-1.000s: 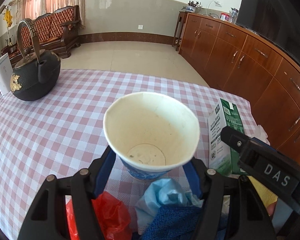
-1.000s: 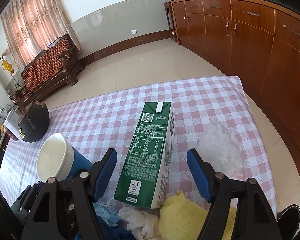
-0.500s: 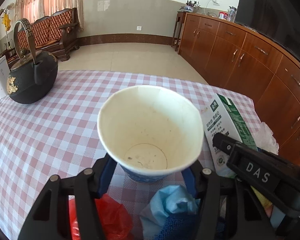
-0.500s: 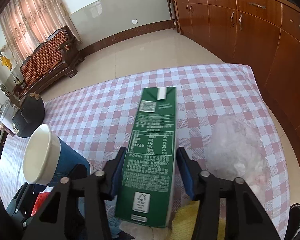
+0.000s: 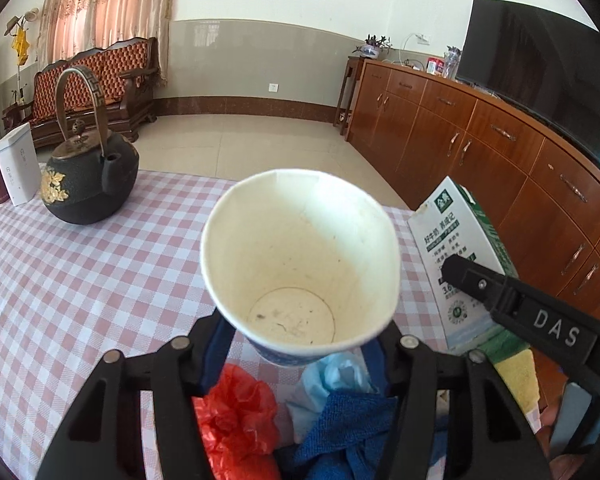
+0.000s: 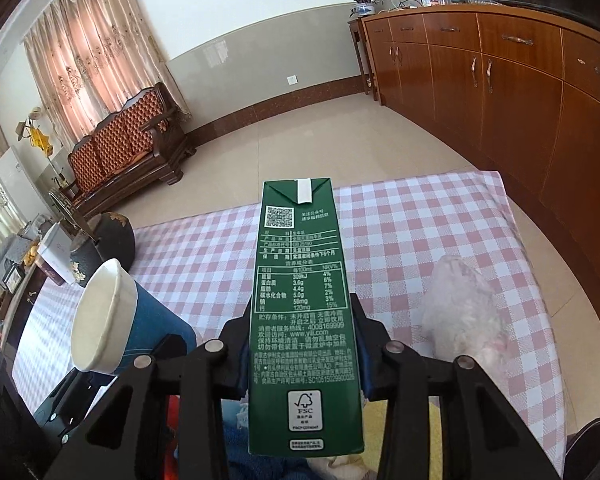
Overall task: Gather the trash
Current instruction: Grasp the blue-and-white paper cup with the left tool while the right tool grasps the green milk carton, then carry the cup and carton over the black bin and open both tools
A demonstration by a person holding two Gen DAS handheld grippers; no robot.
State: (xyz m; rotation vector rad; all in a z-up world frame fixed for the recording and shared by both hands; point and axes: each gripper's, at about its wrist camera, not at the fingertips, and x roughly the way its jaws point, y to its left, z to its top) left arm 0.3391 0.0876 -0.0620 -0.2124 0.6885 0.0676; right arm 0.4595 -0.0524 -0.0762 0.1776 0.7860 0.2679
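Fingers (image 6: 358, 344) of the right gripper (image 6: 300, 354) are clamped on both sides of the green milk carton (image 6: 300, 312), which a second ago stood on the counter (image 6: 420, 224) between spread fingers — now it is raised off the checked cloth and tipped forward along them. Its dark green panel carries a QR code, a nutrition table with "309kJ", "3.6g", "4.4g", "5.0g", the address "www.yili.com", the number "4008169999" and an FSC mark near the lower end. From the left wrist camera the same carton's (image 5: 460, 256) white-and-green face shows, with the right tool's black body lettered "DAS" crossing in front of it.

Left gripper (image 5: 300, 344) fingers (image 5: 216, 344) squeeze the base of the paper cup (image 5: 300, 256), white inside and blue outside, held above the counter as before, its mouth tilted toward the camera. Under both tools lie a red plastic bag (image 5: 236, 412), a blue cloth (image 5: 340, 428) and a yellow cloth (image 5: 516, 376); a crumpled clear bag (image 6: 464, 312) rests on the cloth to the right. Farther off sit a black iron teapot (image 5: 88, 176) and a white box (image 5: 18, 164).
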